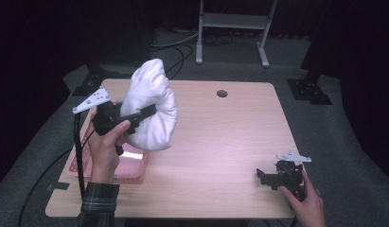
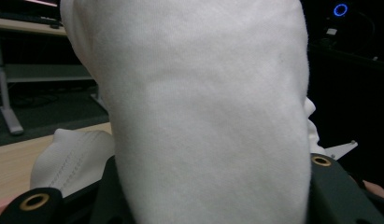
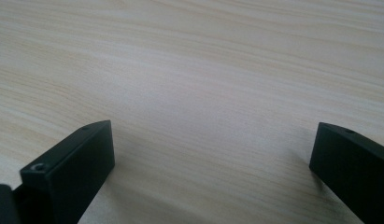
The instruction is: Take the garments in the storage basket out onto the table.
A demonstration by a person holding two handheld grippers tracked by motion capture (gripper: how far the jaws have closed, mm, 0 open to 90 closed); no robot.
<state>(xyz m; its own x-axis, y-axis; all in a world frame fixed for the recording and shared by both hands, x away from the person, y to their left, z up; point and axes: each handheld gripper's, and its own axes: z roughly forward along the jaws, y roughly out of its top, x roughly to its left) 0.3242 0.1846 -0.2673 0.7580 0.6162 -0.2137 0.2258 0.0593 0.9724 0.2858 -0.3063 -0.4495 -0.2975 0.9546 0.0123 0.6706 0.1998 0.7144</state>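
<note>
Clenched on a bunched white cloth, the left gripper lifts it above the pink basket, probably to carry it clear. Far right of the basket, the right gripper rests spread apart, holding nothing, on the table.

The high view looks forward and down from above the person's side, taking in the whole wooden table and the dark floor beyond. The left gripper view sits very close behind a white cloth, facing across the table's far-left edge toward a metal stand. The right gripper view looks down, close, at bare tabletop. All three views share the table.
</note>
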